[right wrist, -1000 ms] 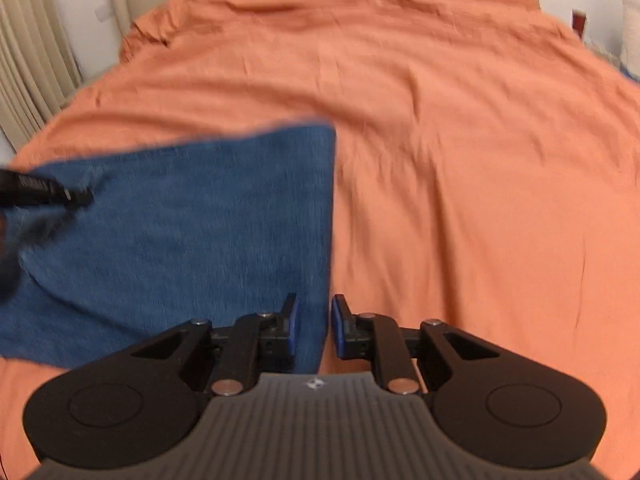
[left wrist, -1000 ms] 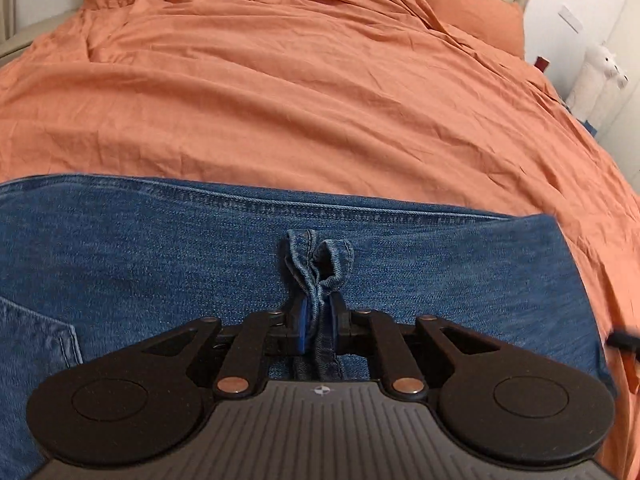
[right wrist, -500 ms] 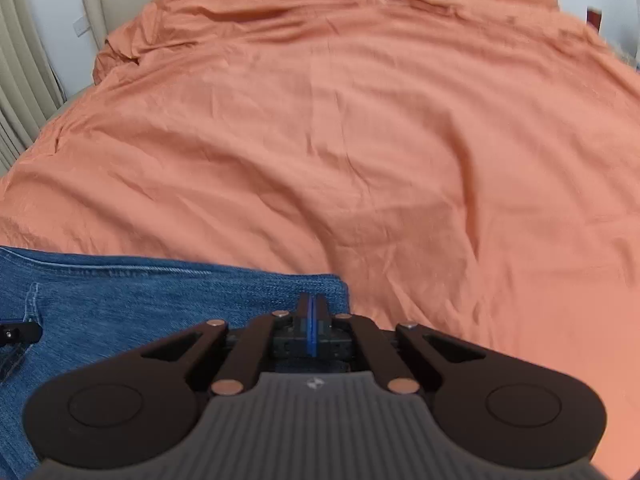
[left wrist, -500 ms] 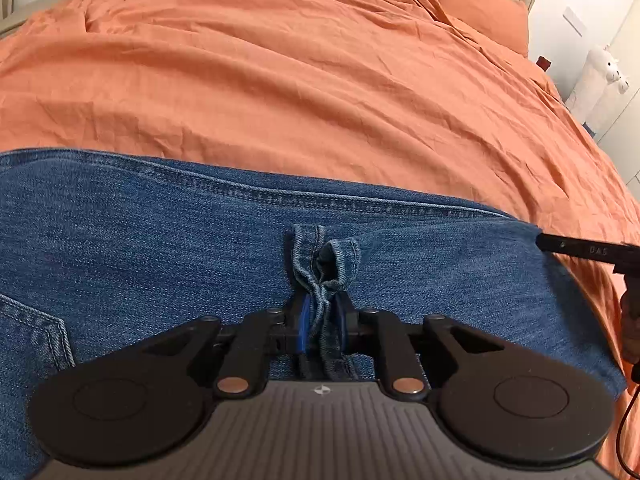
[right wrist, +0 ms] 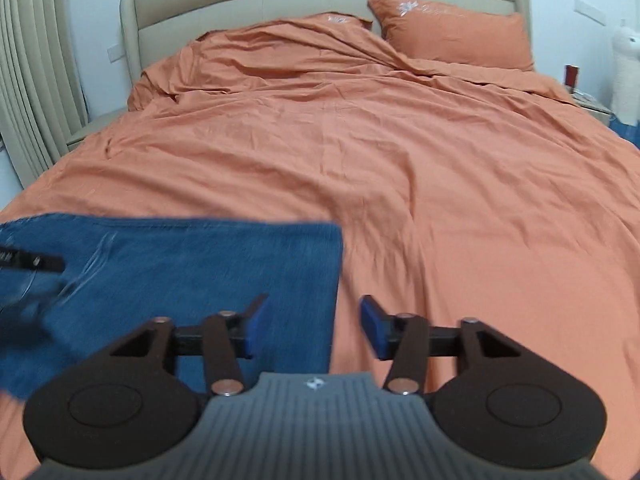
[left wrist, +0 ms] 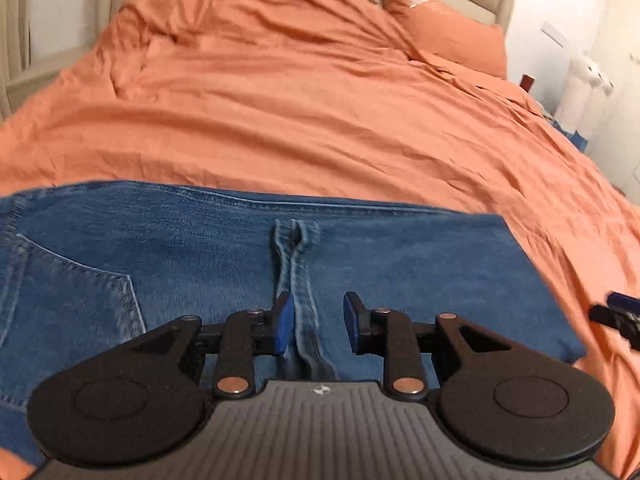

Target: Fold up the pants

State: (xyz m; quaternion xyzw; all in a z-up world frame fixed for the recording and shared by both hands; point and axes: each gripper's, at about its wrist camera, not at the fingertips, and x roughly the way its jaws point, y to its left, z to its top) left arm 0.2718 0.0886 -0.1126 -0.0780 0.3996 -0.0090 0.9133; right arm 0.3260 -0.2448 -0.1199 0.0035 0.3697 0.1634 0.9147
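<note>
Now that both grippers have let go, left gripper (left wrist: pixel 316 322) and right gripper (right wrist: pixel 310 326) jaws opening, nothing pinched; folded jeans (left wrist: pixel 400 264) lie flat on orange duvet (right wrist: pixel 400 168) — fold looks done.

Left gripper (left wrist: pixel 319 322): matte black linkage arms either side, each ending in a large round disc with a shallow circular recess. Copper-coloured rivets at the pivots. Blue pads (left wrist: pixel 283 322) line the inner faces of the jaws. Grey ribbed housing behind, with a small white emblem at its front edge.

Right gripper (right wrist: pixel 315 326): same build, black arms and discs, copper rivets, blue pads (right wrist: pixel 374 330), grey ribbed housing with white emblem.
</note>
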